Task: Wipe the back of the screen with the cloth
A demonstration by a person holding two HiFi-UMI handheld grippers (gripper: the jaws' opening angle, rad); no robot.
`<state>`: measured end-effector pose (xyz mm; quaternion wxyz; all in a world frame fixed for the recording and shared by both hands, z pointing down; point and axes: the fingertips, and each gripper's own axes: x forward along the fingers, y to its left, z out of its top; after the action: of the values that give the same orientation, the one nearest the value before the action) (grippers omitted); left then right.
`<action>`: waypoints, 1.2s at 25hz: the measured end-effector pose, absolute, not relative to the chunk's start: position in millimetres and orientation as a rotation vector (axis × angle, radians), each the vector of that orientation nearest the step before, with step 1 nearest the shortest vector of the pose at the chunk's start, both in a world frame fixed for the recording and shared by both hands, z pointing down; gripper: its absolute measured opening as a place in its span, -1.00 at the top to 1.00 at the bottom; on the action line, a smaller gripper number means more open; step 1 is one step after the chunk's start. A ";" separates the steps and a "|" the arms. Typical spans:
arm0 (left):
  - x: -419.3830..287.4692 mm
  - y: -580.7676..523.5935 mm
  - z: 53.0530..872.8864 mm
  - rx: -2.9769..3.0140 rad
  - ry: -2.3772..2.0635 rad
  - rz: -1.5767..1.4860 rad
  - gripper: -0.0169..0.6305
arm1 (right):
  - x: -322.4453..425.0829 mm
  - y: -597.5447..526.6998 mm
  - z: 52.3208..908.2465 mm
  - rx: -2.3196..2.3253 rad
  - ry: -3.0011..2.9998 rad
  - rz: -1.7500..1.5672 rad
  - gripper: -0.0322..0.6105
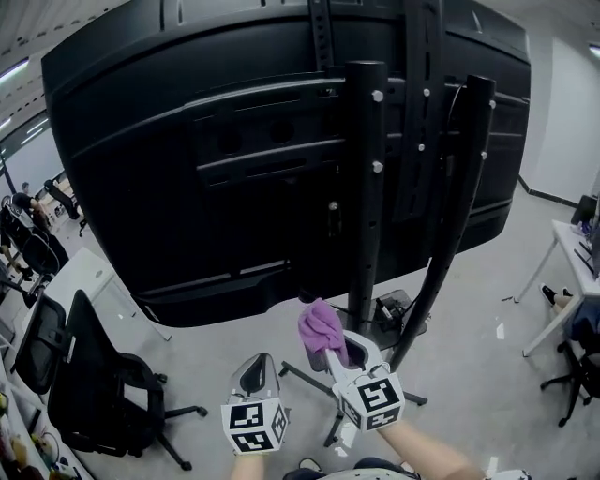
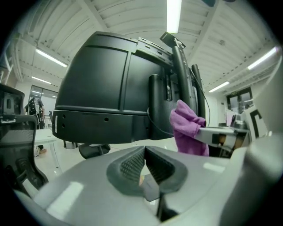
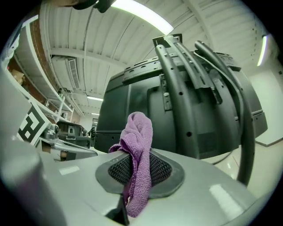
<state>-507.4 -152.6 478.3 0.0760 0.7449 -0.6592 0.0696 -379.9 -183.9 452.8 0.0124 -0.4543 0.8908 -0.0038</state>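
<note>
One screen (image 1: pixel 187 159), one cloth (image 1: pixel 322 326), two grippers (image 1: pixel 255 364) (image 1: pixel 339 353)

I find the large black screen back (image 1: pixel 234 169) at twelve o'clock, my right gripper (image 1: pixel 339 356) (clamping the purple terry cloth (image 1: pixel 322 328)) beneath it, my left gripper (image 1: pixel 255 373) at its nine, and the black office chair (image 1: pixel 94 375) at eight.

This is an open-plan office. Black swivel chairs (image 1: pixel 94 375) stand by white tables (image 1: pixel 89 277) on a grey floor (image 1: pixel 234 347). Strip lights (image 2: pixel 174 13) run along the ribbed ceiling (image 2: pixel 128 20), above a big screen (image 1: pixel 216 141) on a stand (image 1: pixel 366 187).
</note>
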 end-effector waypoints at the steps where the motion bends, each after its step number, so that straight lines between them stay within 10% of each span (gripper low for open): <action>1: -488.5 -149.7 477.6 2.240 -1.969 0.208 0.92 | -360.6 -178.7 454.2 -1.420 2.775 -0.031 0.70; 18: -98.3 -156.3 494.9 2.372 -1.618 0.230 0.92 | 9.9 -139.3 458.5 -1.707 2.698 -0.027 0.70; 30: 47.3 -293.4 186.5 2.742 -1.363 0.015 0.92 | 106.8 -275.3 154.6 -1.663 2.624 0.586 0.70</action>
<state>47.3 -293.4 186.5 0.0397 0.8947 -0.4449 0.0049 106.8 -275.3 154.6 -0.0100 -0.5260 0.8300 0.1855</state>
